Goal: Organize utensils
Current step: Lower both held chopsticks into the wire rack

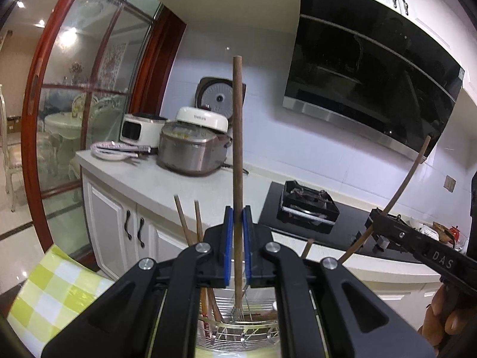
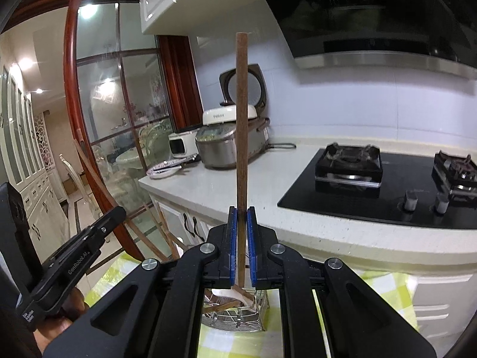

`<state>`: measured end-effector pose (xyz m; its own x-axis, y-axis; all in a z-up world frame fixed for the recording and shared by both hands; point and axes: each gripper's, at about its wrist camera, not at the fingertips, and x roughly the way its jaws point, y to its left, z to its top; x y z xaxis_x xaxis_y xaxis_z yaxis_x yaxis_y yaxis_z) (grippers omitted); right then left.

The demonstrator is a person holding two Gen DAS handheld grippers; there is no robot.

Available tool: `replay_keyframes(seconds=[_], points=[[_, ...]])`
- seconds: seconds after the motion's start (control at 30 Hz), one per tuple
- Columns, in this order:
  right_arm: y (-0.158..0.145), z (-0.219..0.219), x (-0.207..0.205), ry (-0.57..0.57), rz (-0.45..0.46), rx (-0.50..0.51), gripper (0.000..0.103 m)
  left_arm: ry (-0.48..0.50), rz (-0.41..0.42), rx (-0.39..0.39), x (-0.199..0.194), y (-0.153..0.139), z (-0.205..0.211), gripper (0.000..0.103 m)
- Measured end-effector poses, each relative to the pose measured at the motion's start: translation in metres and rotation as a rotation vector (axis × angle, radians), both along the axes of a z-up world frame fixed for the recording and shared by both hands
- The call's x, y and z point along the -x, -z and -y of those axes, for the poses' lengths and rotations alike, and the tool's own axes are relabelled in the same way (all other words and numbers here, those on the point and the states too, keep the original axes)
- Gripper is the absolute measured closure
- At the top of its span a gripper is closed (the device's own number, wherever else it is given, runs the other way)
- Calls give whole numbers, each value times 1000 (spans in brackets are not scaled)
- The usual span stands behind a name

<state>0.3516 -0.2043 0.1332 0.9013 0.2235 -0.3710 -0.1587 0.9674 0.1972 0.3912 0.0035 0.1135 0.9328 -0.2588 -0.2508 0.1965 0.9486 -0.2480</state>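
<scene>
Behind the left claw (image 1: 238, 220), whisk (image 1: 237, 149) head half-hidden in wire basket (image 1: 238, 328).

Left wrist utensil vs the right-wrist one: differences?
Head shape: the whisk in the left tongs ends in wire loops; the spatula in the right tongs ends in a flat blade. Head colour: whisk bare metal, spatula whitish. Shared: straight brown wooden handles, upright, clamped, above the wire basket.
</scene>
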Motion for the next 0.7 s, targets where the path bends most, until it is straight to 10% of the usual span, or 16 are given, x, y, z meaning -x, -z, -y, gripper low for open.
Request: replay_keyframes(seconds=[0.7], points=[[47,-4,-27,8,-139,4,93,37,-149,-51,-28,58,20,96]])
